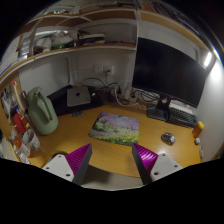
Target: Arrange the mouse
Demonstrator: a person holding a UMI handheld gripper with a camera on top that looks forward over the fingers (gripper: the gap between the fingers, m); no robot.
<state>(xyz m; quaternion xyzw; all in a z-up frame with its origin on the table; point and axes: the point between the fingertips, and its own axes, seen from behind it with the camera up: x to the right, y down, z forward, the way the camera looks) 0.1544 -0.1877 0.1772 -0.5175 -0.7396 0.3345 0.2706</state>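
Gripper view: a wooden desk [75, 135] seen from above, with shelves across the upper frame. At far left sits a pale green bag-like object [41, 110], hard to identify. Centre frame lies a colourful mouse pad [115, 126]. At the bottom, the gripper [108, 160] hangs wide open, magenta pads [146, 156] apart, holding nothing. Upper right is a dark monitor [166, 68]. The mouse [168, 138], small and dark, rests on the desk at right, well apart from the pad. The task appears to be at its approach stage; the next move probably calls for swinging right and lowering over the mouse. Items at the left edge are too blurred to name.
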